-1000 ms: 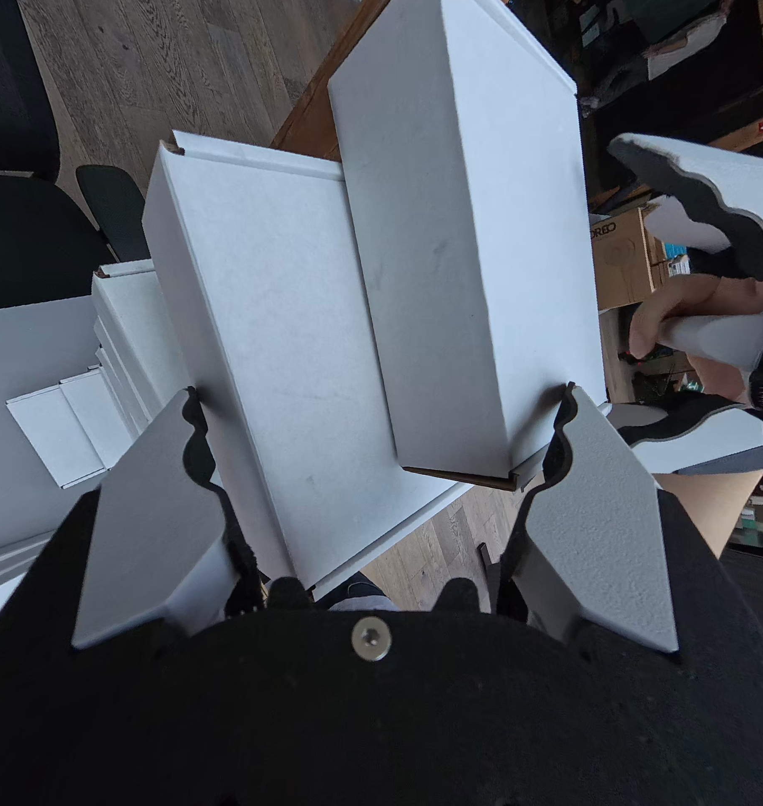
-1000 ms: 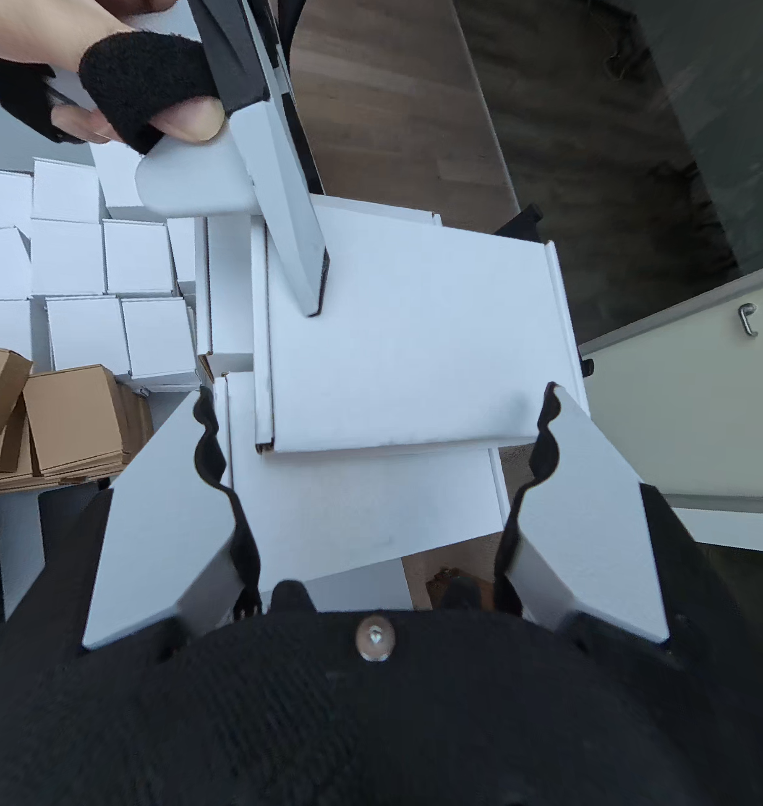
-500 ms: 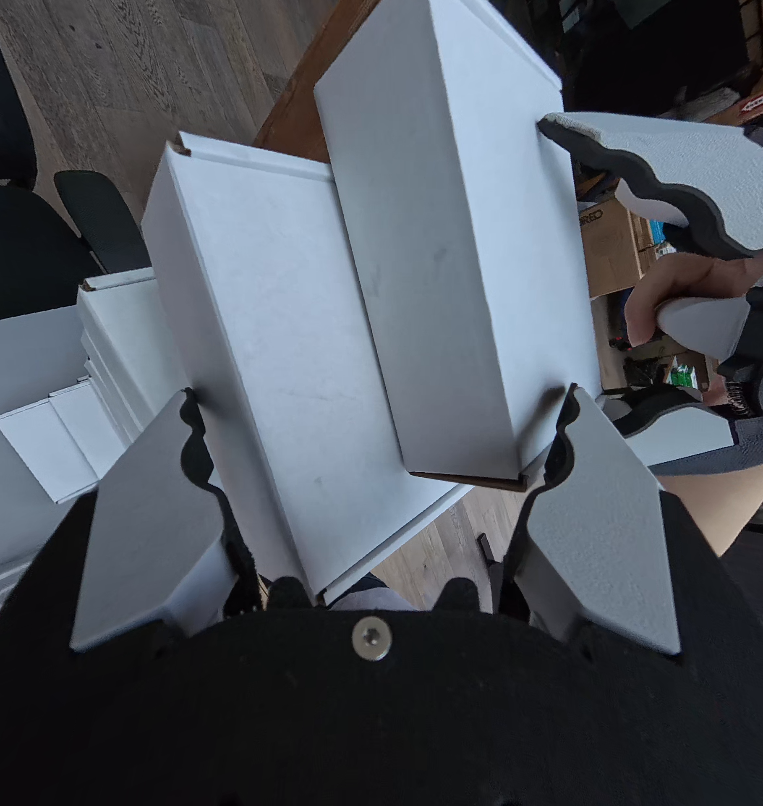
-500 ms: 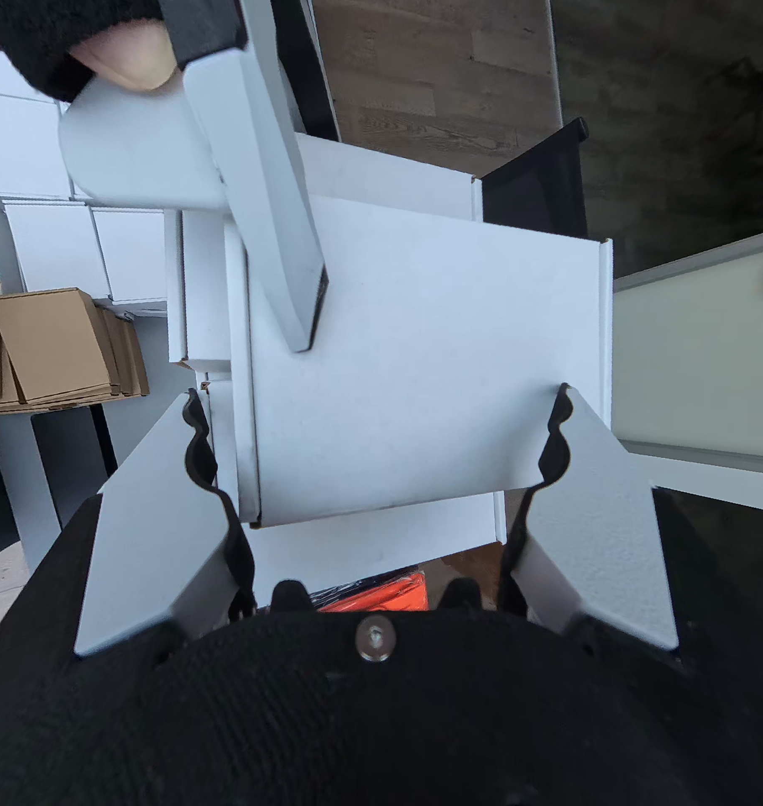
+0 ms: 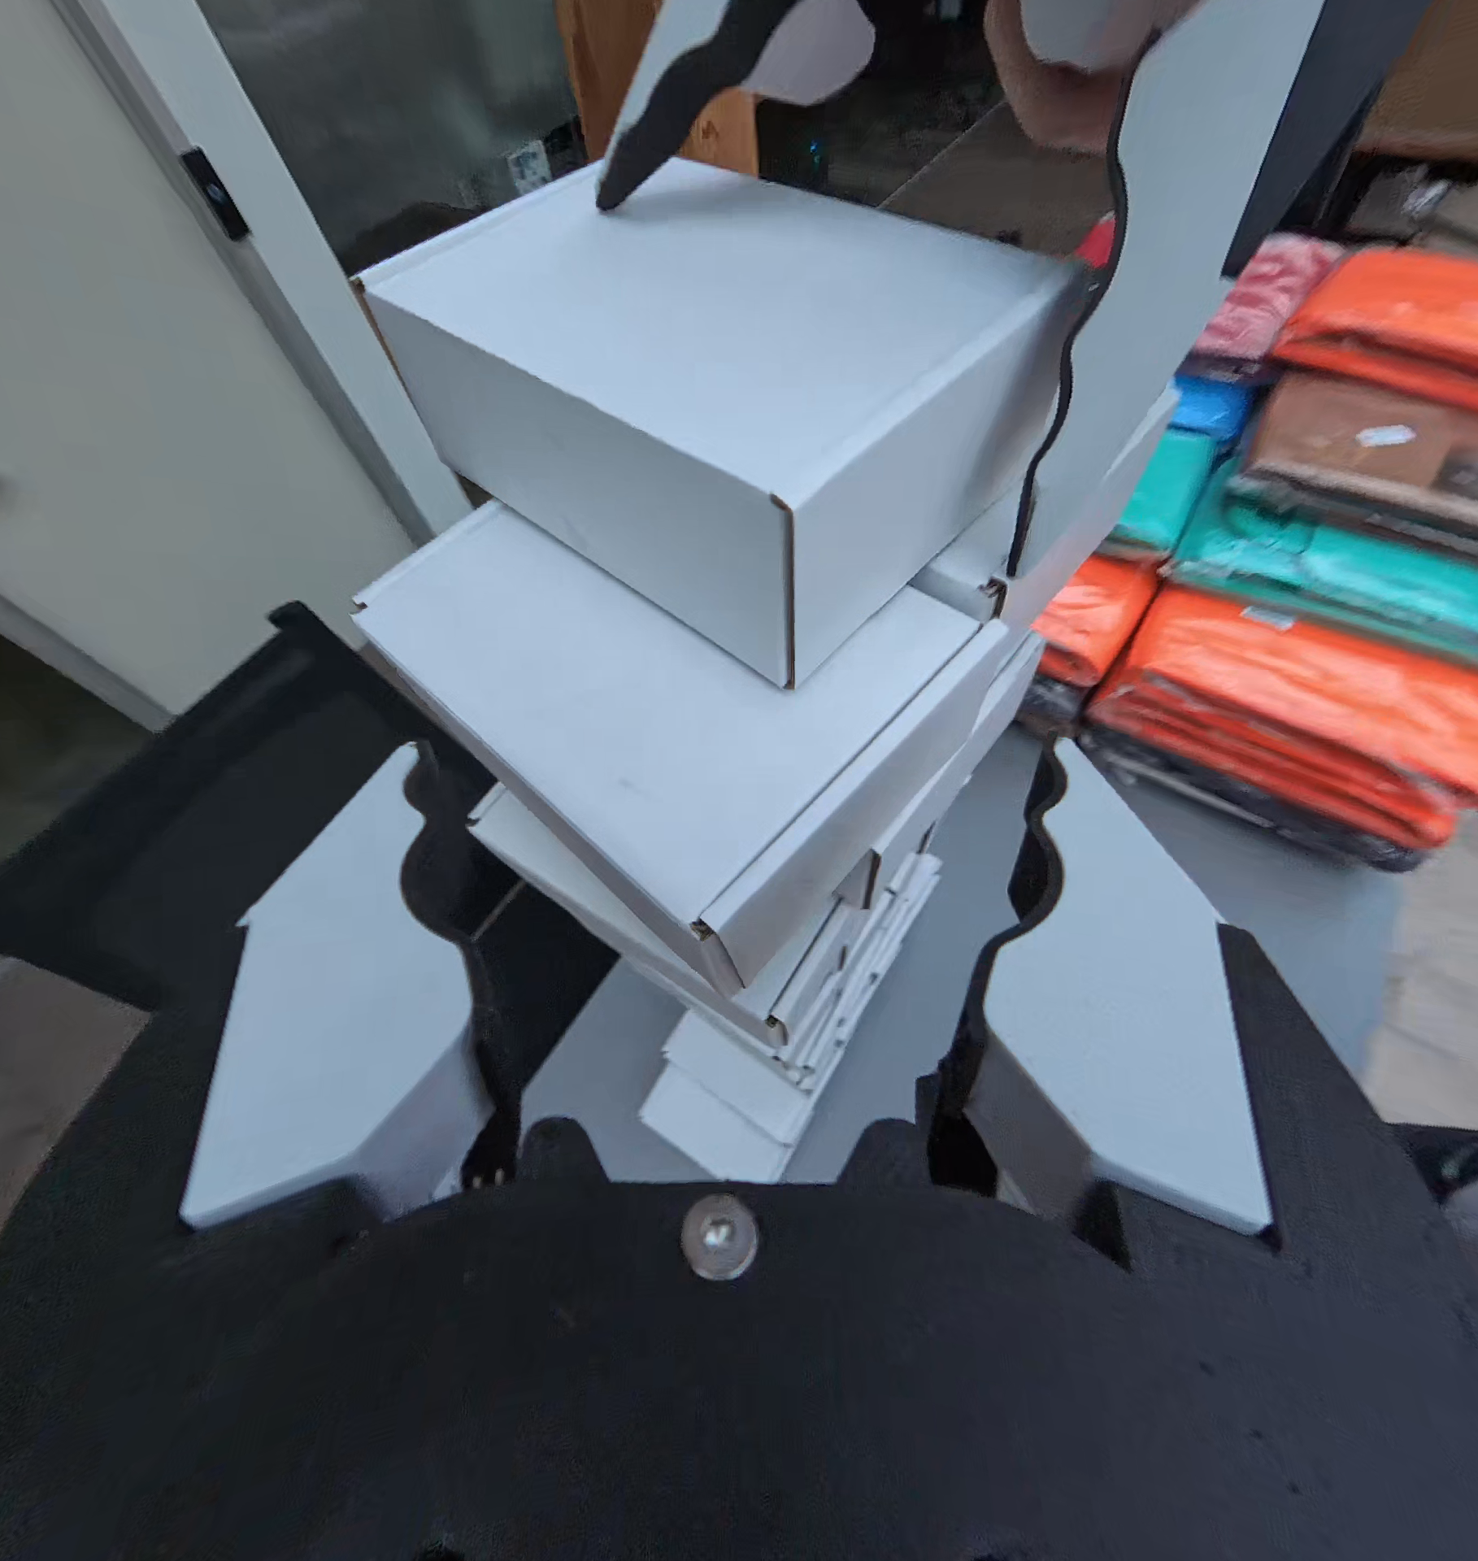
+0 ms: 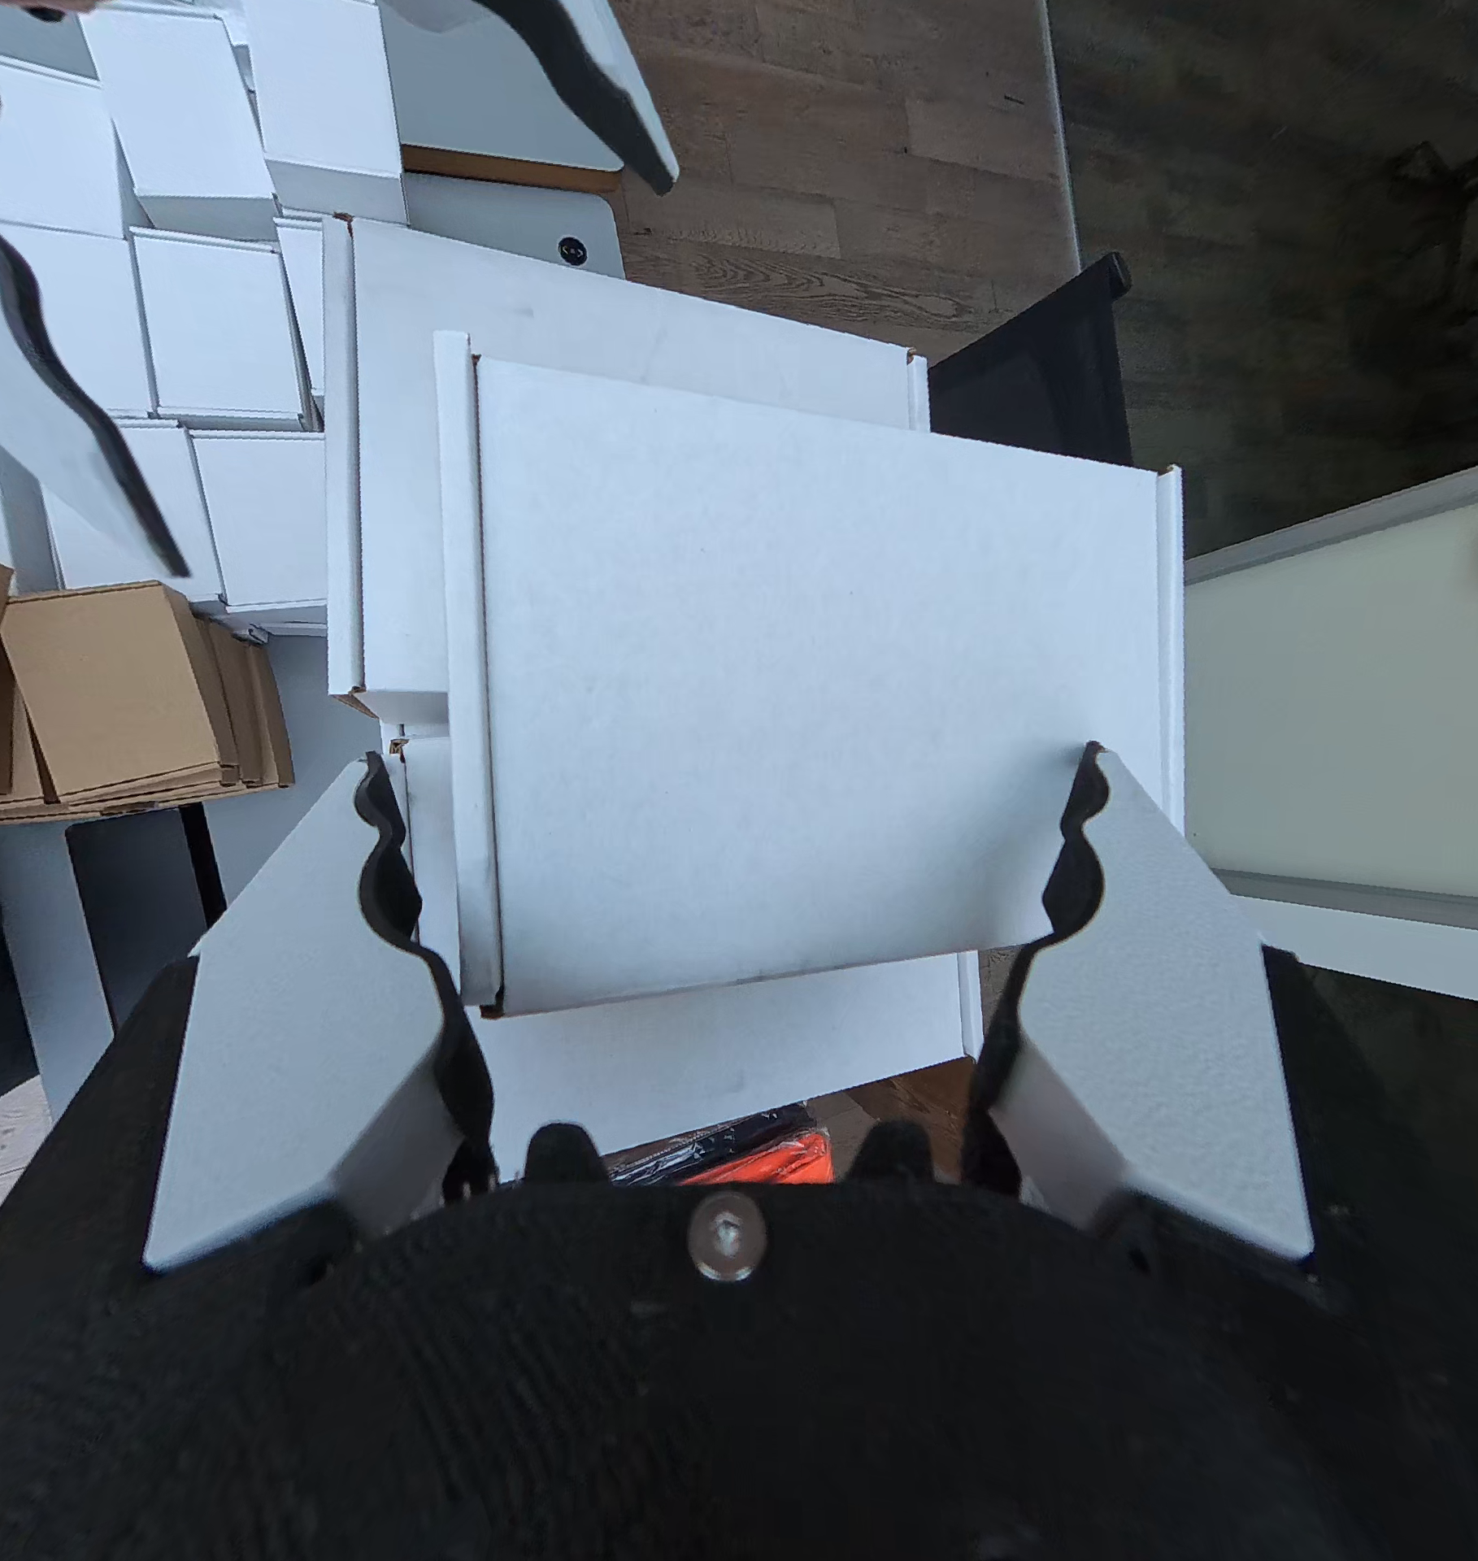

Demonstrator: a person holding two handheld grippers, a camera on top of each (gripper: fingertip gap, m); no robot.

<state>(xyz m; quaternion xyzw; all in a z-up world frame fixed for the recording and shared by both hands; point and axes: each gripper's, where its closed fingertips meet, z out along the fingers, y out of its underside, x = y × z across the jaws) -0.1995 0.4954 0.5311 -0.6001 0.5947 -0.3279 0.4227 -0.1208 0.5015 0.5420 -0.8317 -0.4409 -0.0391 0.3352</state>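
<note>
white cardboard mailer box [image 5: 702,397] now sits atop the box stack [image 5: 660,760], released by the left tongs [image 5: 723,845], both spread; right tongs [image 6: 731,836] now straddle it.

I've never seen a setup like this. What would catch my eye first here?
A leaning stack of white boxes, the top white box sitting askew on a wider white box below. The right gripper reaches over the top box, jaws apart. Beside the stack lie bright orange packages; many more small white boxes crowd the table behind.
</note>
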